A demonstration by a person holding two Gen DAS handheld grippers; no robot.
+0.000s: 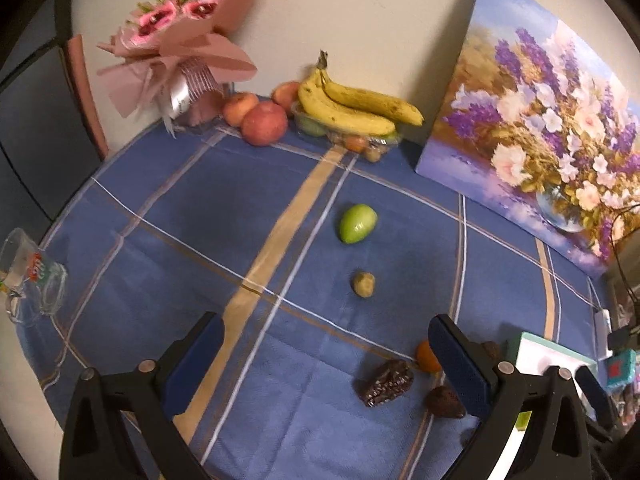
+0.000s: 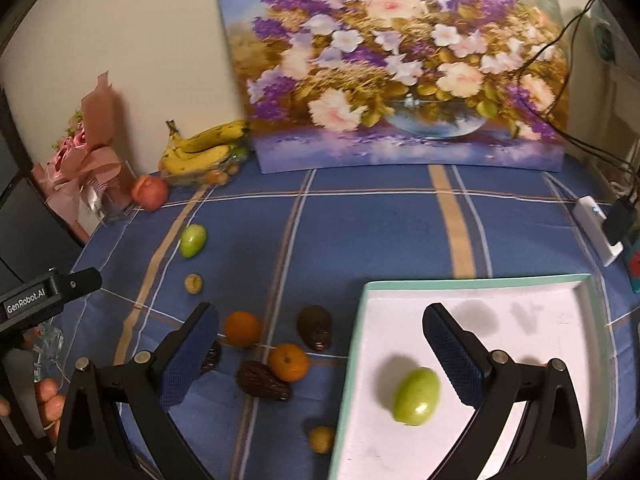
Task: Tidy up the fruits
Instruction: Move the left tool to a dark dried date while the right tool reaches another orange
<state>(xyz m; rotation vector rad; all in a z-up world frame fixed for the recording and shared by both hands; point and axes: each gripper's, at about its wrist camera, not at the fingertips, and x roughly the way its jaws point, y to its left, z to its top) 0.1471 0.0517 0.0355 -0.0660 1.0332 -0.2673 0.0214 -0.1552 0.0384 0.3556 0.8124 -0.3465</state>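
Fruits lie scattered over the blue checked cloth of the bench (image 2: 380, 220); one green fruit (image 2: 416, 396) already rests in the white tray (image 2: 560, 292), at about 5 o'clock in the right wrist view. The right tongs (image 2: 320, 356) hang spread wide above the tray's near-left edge, holding nothing, with the green fruit lying free between and below the blades. The left tongs (image 1: 326, 364) are likewise wide open and empty.

Step in hand, as judged: one fruit appears delivered and the next is to be fetched. A second green fruit (image 2: 193, 240) sits at 9 o'clock, with a small tan fruit (image 2: 193, 283) just below it. Two oranges (image 2: 242, 329) and (image 2: 289, 362), three dark wrinkled fruits, the clearest at (image 2: 262, 382), and another small tan fruit (image 2: 321, 439) cluster near the tray's left rim.

The next move calls for centring open tongs over a single piece and closing gently; the round ones will likely roll. The green fruits look smooth, glossy and oval. Bananas (image 2: 204, 148) and a red apple (image 2: 150, 192) wait at 10 o'clock, against the wall.
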